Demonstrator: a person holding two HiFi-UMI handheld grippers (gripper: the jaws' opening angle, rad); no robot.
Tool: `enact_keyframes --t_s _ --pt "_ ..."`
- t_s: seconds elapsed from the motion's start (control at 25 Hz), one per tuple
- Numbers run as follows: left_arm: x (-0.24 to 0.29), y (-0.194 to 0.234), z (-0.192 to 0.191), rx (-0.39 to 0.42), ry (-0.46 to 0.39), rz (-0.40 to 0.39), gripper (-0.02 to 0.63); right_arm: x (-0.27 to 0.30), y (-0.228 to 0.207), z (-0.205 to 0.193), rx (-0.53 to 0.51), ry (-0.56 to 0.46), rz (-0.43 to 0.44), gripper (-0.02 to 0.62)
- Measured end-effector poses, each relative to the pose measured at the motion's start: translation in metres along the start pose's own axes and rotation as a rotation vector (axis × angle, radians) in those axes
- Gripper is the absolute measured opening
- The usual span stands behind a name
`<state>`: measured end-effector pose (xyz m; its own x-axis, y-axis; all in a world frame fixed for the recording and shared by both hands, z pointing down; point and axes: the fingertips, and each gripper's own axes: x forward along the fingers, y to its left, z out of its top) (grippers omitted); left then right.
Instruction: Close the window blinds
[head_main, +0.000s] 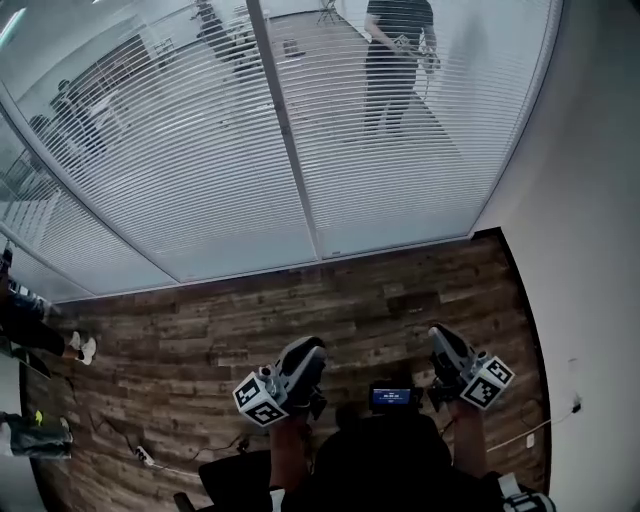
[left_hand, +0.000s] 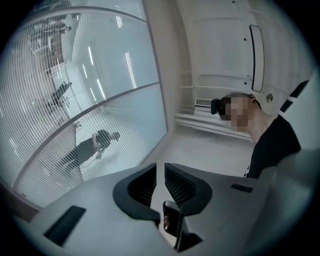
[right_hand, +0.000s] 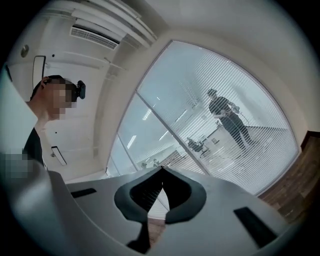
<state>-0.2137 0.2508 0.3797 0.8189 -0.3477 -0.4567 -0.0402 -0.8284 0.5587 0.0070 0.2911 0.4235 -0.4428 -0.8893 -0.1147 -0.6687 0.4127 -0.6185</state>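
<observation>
White horizontal blinds (head_main: 200, 150) cover a glass wall split by a mullion (head_main: 285, 130). Their slats are tilted flat, so the room behind shows through. In the head view both grippers are held low over the wooden floor, well short of the glass. My left gripper (head_main: 310, 350) is shut, its ribbed pads close together with nothing between them (left_hand: 160, 167). My right gripper (head_main: 440, 335) is shut too, tips touching and empty (right_hand: 161, 169). No cord or wand of the blinds can be made out.
A white wall (head_main: 590, 250) stands at the right, with a cable at its foot. A person (head_main: 395, 60) stands beyond the glass. A power strip (head_main: 145, 457) with cables lies on the floor at the lower left, near someone's shoes (head_main: 85, 348).
</observation>
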Motion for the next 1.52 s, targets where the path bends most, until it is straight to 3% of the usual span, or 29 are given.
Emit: enact_keyframes --t_s 0.68,0.96,1.2,1.36,1.52 --pt "0.168 0.030 -0.048 0.088 0.069 0.059 0.060 0.017 -0.126 0.122 -0.054 0.000 0.114 -0.003" --pt "0.204 0.046 -0.054 0.132 0.102 0.066 0.060 0.029 -0.155 0.129 -0.030 -0.018 0.134 -0.002" --pt "0.227 0.113 -0.069 0.090 0.101 0.050 0.060 0.062 -0.195 0.119 -0.036 0.007 0.122 0.042" --pt "0.251 0.140 -0.049 0.057 0.073 -0.003 0.060 0.092 -0.199 0.137 -0.073 0.016 0.093 0.064" --pt "0.259 0.172 0.003 0.035 0.031 -0.036 0.060 0.148 -0.180 0.150 -0.096 0.033 0.092 0.066"
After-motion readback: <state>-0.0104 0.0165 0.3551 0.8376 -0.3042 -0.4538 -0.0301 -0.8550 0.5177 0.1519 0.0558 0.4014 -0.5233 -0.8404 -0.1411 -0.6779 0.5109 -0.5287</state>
